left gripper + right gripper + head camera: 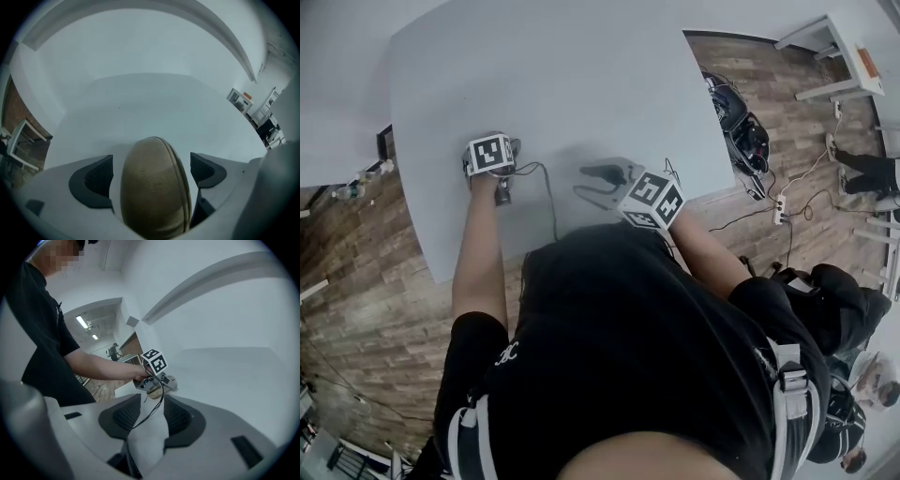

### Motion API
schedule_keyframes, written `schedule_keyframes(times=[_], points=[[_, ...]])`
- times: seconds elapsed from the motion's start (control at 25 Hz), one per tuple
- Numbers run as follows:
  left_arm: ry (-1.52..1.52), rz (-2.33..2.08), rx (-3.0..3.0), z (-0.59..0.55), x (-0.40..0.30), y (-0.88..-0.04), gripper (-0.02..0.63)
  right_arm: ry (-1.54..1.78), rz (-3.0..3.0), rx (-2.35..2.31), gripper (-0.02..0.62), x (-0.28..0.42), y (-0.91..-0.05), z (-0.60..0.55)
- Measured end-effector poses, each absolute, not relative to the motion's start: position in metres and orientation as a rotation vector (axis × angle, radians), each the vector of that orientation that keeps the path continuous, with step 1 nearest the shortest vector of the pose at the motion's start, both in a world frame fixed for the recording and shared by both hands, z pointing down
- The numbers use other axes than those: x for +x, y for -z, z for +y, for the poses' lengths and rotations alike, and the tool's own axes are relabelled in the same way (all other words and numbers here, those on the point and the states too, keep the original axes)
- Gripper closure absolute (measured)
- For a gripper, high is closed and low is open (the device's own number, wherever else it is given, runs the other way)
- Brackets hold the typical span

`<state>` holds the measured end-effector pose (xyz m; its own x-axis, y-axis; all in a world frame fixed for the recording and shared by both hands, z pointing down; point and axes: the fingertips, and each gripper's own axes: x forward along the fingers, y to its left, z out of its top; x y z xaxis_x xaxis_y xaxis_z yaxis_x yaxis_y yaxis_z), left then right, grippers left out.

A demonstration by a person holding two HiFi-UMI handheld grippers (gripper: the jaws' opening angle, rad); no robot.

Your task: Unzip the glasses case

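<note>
Your left gripper (150, 159) stands released, jaws wide apart, with the tan glasses case (154, 192) between them. A clear gap shows at the left pad. On the right the case's edge sits just beside the pad without being squeezed.

The case rests on the white surface (150, 98), end-on to that camera, with a seam running down its right flank. Its near end is cut off by the bottom edge, and you cannot make out the zip pull. In your head view the marker cube covers the case entirely.

Your right gripper (152, 416) is likewise unclenched, jaws partly apart, and points across toward the left one, well apart from it. A thin black cable (157, 399) crosses that gap, but whether it lies between the jaws or beyond them is unclear. In that view only a tan sliver of the case peeks out under the left gripper.
</note>
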<state>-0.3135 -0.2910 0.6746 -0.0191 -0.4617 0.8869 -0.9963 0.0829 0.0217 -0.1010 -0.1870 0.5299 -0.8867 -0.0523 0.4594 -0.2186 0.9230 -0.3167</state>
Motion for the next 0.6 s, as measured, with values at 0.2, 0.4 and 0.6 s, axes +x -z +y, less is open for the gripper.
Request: schedule_keyframes(times=[0.2, 0.4, 0.6], points=[[-0.678, -1.629, 1.490, -0.291, -0.337, -0.656, 0.117, -0.496, -2.630, 0.181, 0.442, -0.105, -0.529, -0.190], [-0.405, -1.651, 1.609, -0.275, -0.330, -0.605, 0.123, -0.453, -2.742, 0.276, 0.512, -0.106, -0.503, -0.203], [-0.180, -1.943, 1.584, -0.242, -0.357, -0.543, 0.603, -0.417, -2.818, 0.441, 0.562, -0.113, -0.474, -0.226]])
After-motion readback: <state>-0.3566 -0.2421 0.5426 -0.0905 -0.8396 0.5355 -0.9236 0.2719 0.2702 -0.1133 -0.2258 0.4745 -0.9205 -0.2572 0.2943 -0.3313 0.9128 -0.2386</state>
